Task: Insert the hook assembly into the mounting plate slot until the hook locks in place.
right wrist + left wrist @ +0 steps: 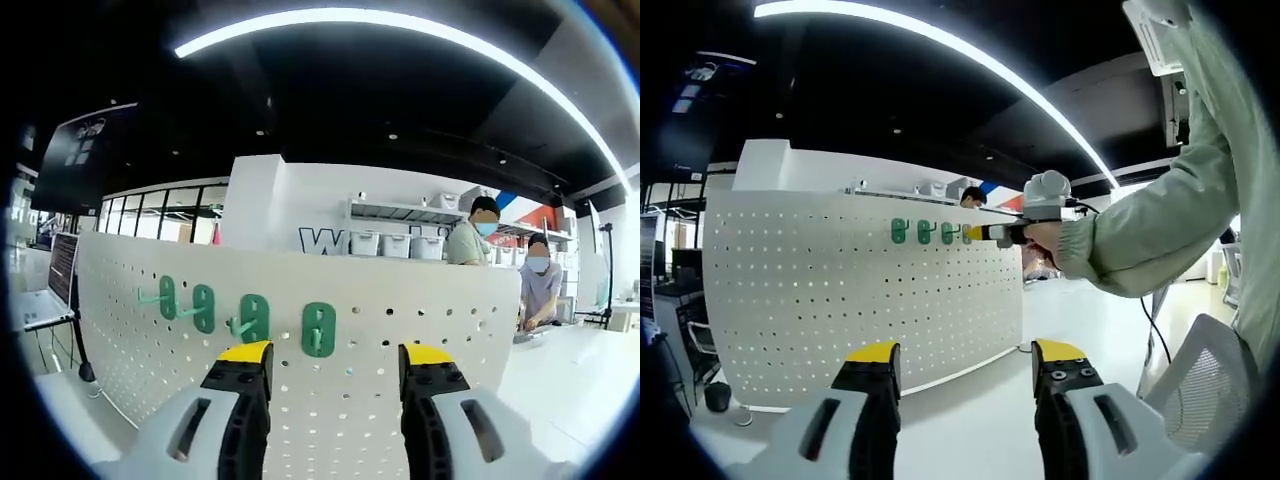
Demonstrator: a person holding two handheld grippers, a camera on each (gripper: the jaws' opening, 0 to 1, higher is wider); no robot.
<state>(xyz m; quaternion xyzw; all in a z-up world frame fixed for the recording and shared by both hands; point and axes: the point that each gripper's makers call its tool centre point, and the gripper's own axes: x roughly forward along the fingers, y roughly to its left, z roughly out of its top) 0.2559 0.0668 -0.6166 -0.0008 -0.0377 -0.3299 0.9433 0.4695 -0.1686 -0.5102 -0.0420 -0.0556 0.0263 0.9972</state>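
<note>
A white pegboard mounting plate (840, 300) stands upright on a white table. Several green hooks (924, 233) hang in a row near its top edge. In the right gripper view the same row of green hooks (254, 318) runs across the pegboard (420, 330), and the rightmost hook (318, 329) sits just above the gap between my jaws. My right gripper (335, 360) is open with nothing held. The left gripper view shows the right gripper (975, 232) at the row's right end, held by a hand. My left gripper (967, 365) is open and empty, well back from the board.
A person's pale green sleeve (1160, 220) crosses the right side. A white mesh chair (1210, 370) stands at the lower right. Two people (540, 280) stand behind the board near shelves with bins (400, 240). A laptop (45, 300) sits at the left.
</note>
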